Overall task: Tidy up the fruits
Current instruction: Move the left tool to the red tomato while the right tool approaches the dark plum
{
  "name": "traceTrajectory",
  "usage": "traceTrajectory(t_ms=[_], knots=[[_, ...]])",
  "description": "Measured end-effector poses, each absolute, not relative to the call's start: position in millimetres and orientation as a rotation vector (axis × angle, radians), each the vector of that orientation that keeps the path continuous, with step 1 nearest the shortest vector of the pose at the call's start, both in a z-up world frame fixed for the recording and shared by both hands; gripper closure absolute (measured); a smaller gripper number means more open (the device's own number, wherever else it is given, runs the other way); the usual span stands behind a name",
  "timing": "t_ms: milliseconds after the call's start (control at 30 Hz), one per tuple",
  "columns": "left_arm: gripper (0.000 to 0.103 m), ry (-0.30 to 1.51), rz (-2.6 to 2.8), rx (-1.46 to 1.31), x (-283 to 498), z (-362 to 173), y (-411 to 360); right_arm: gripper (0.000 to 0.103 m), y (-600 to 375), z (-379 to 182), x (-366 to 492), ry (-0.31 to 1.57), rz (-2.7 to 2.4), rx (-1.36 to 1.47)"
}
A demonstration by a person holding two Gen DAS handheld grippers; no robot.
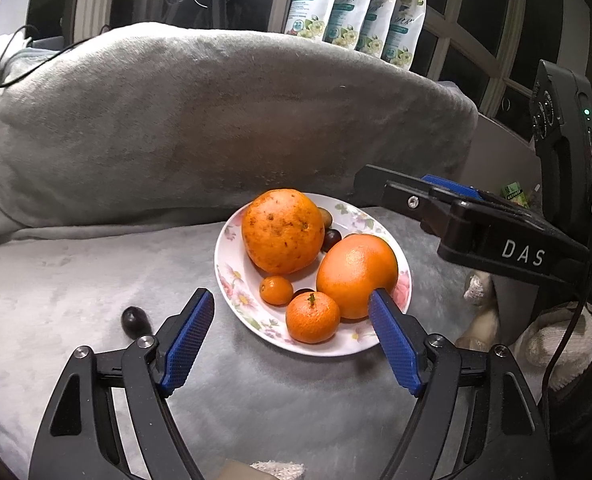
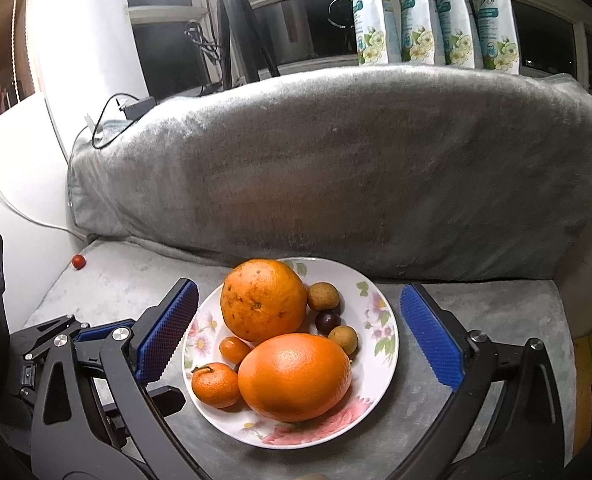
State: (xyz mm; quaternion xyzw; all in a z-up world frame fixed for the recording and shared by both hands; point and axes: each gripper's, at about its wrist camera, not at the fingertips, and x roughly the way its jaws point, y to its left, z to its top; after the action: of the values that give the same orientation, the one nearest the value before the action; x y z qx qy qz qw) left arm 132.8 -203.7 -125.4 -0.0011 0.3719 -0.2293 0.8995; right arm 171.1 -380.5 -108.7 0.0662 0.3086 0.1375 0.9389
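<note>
A floral plate point(image 1: 232, 280) point(image 2: 380, 320) sits on the grey seat. It holds a speckled orange point(image 1: 282, 232) point(image 2: 262, 300), a smooth orange point(image 1: 356, 276) point(image 2: 296, 376), a mandarin point(image 1: 312, 317) point(image 2: 215, 385), a kumquat point(image 1: 276, 290) point(image 2: 234, 350), a dark grape point(image 2: 327, 321) and two brown longans point(image 2: 323, 297). A dark plum point(image 1: 132, 321) lies on the seat left of the plate. My left gripper point(image 1: 292, 338) is open and empty at the plate's near rim. My right gripper point(image 2: 296, 336) is open and empty, its fingers straddling the plate; it shows in the left wrist view point(image 1: 424, 196).
A grey cushion backrest point(image 1: 216, 120) point(image 2: 336, 168) rises behind the plate. A small red fruit point(image 2: 79, 261) lies at the seat's far left. Floral packets point(image 1: 360, 8) point(image 2: 436, 12) stand behind the backrest. A tripod point(image 2: 232, 20) and cables are at the back.
</note>
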Motion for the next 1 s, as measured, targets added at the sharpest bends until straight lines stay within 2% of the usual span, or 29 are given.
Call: traceTrajectory(t_ms=[1000], knots=[[0.023,0.683,-0.373,-0.042,105.1,-94.0,-139.0,0.0,-331.2,-87.2,143.5,0.624,0.292,0.038]])
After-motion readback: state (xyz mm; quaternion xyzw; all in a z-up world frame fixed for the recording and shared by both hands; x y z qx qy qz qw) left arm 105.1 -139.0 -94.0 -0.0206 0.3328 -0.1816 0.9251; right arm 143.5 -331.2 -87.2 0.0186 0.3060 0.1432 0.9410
